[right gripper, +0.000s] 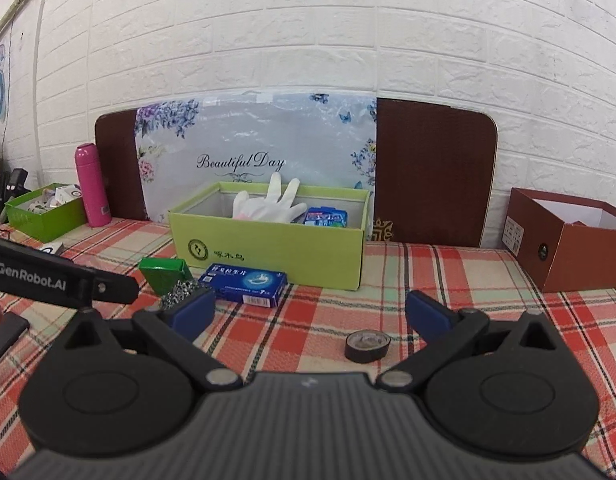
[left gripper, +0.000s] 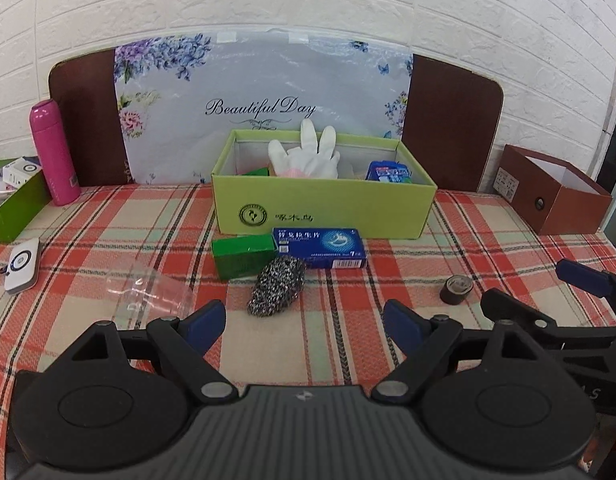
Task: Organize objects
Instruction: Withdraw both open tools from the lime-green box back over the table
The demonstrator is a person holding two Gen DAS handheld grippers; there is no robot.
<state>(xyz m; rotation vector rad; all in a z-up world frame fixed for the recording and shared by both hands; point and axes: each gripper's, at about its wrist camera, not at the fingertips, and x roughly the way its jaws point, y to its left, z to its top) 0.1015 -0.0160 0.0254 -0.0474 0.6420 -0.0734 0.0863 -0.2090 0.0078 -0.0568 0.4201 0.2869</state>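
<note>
left gripper (left gripper: 303, 326) hovers low over the plaid tablecloth (left gripper: 388, 280), fingers wide apart and holding nothing, steel scouring ball (left gripper: 276, 285) just ahead between them. right gripper (right gripper: 310, 314) is spread open too, empty, with the dark tape roll (right gripper: 367, 345) lying between its fingers. blue medicine box (left gripper: 319, 247) and small green box (left gripper: 243, 255) sit just in front of the lime-green storage box (left gripper: 324, 208), where a white glove (left gripper: 305, 154) pokes up.

A white brick wall (left gripper: 308, 0) fills the upper frame. A flowered "Beautiful Day" board (left gripper: 263, 100) leans against it at centre. A plaid cloth (left gripper: 388, 280) covers the desk.
</note>
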